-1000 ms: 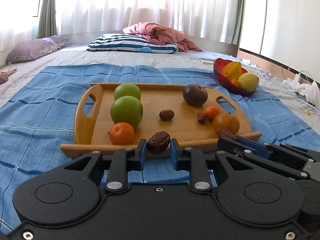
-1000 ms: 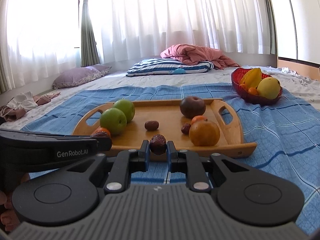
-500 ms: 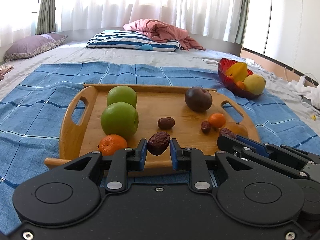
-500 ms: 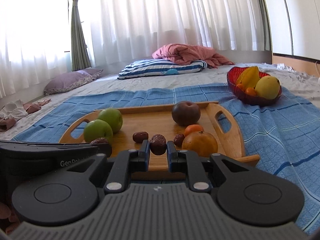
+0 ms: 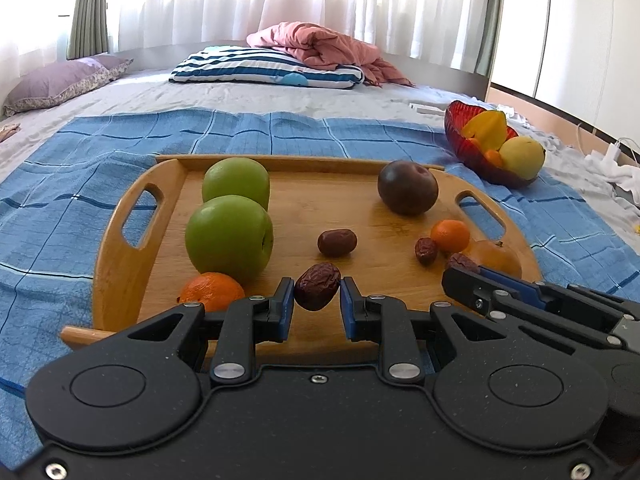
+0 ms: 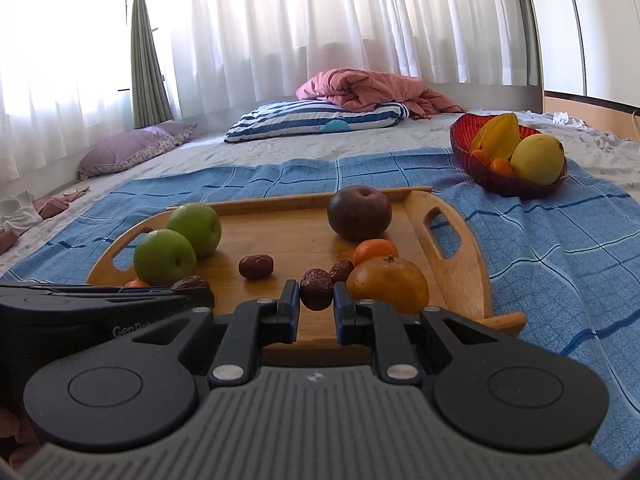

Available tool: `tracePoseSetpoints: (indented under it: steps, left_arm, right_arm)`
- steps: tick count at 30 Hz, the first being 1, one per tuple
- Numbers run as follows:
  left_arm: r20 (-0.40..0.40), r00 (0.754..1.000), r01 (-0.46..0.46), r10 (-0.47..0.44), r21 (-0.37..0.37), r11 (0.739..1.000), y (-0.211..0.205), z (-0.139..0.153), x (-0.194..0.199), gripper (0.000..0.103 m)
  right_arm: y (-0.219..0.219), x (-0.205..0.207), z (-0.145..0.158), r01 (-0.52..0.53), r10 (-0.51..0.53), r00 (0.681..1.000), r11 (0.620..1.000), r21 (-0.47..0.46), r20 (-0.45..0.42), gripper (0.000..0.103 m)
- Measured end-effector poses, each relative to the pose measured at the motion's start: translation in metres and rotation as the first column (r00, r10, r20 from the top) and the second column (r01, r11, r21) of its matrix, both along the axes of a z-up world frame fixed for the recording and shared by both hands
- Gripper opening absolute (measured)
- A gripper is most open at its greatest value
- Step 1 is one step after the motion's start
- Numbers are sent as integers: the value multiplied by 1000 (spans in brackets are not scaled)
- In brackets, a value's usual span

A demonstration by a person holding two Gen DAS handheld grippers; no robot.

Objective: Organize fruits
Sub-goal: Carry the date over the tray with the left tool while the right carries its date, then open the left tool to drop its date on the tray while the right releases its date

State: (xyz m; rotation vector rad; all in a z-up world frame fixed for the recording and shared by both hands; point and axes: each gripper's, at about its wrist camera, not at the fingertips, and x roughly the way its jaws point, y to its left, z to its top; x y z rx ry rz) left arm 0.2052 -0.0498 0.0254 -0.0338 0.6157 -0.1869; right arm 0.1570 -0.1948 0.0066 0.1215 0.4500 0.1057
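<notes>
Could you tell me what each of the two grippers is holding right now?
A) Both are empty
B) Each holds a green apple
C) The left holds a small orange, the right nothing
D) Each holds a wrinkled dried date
D: the left gripper is shut on a wrinkled brown date, and the right gripper pinches another date, both above the near part of the wooden tray.

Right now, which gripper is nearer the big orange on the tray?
Right. The right gripper sits just beside the big orange; the left gripper is farther off, near the green apples.
</notes>
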Motion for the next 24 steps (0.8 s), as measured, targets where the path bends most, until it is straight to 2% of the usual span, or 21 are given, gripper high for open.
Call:
tracePoseSetpoints:
  steps: [24]
  left_arm:
    - [-16, 1000, 7, -7, -2, 1000, -3, -8, 22, 23]
  right_arm:
    - [3, 27, -6, -9, 9, 998, 1000, -8, -61, 22]
